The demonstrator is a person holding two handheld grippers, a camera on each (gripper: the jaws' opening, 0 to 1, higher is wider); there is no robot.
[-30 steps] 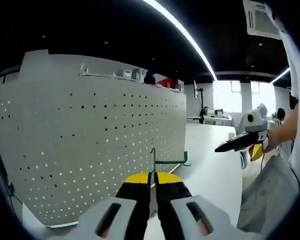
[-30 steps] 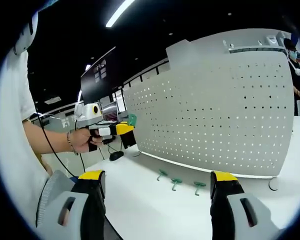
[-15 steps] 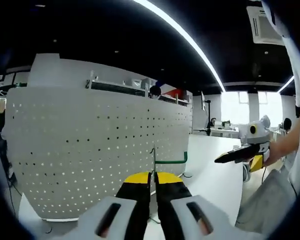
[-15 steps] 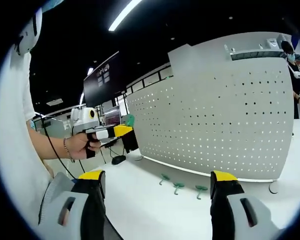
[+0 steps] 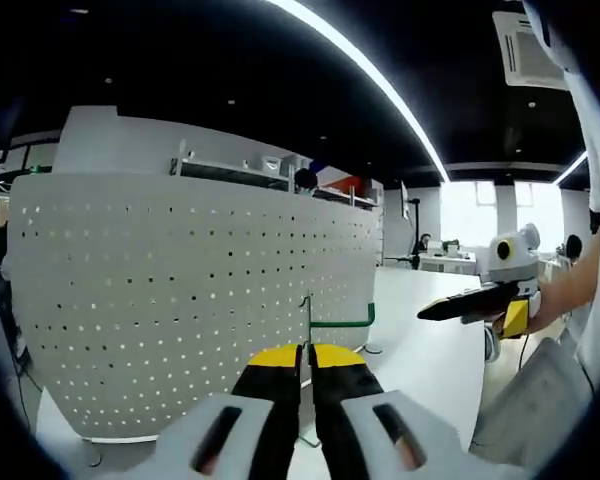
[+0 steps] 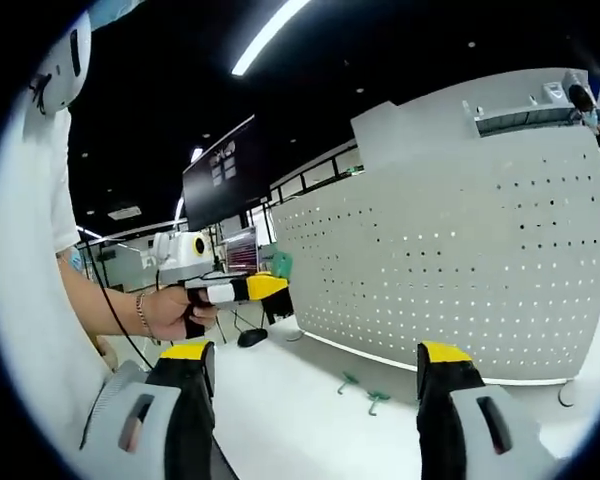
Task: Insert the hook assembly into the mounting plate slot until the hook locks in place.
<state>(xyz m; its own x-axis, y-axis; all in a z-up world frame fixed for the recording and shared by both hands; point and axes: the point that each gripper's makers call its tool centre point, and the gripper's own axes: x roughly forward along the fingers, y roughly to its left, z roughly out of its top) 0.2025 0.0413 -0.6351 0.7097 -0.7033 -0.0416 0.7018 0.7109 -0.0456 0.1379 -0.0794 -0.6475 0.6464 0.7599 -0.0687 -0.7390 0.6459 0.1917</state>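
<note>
The white perforated mounting plate (image 5: 180,290) stands upright on the white table, straight ahead in the left gripper view. My left gripper (image 5: 306,352) is shut on a green hook assembly (image 5: 340,322); its thin metal back plate stands upright between the yellow-tipped jaws and the green arm points right. It is held short of the plate, not touching it. In the right gripper view the mounting plate (image 6: 460,260) fills the right side, and the left gripper (image 6: 242,289) sits in a hand at the left with the green hook (image 6: 281,264) at its tip. My right gripper (image 6: 313,352) is open, with nothing between its jaws.
Two loose green hooks (image 6: 349,381) (image 6: 376,400) lie on the white table (image 6: 280,420) at the plate's foot. A small black object (image 6: 250,337) lies near the plate's left end. A dark screen (image 6: 220,172) hangs behind. The right gripper (image 5: 475,300) hovers over the table at the right.
Both cameras have shifted. The left gripper still holds the hook in front of the plate. In the left gripper view the right gripper has moved slightly up and left.
</note>
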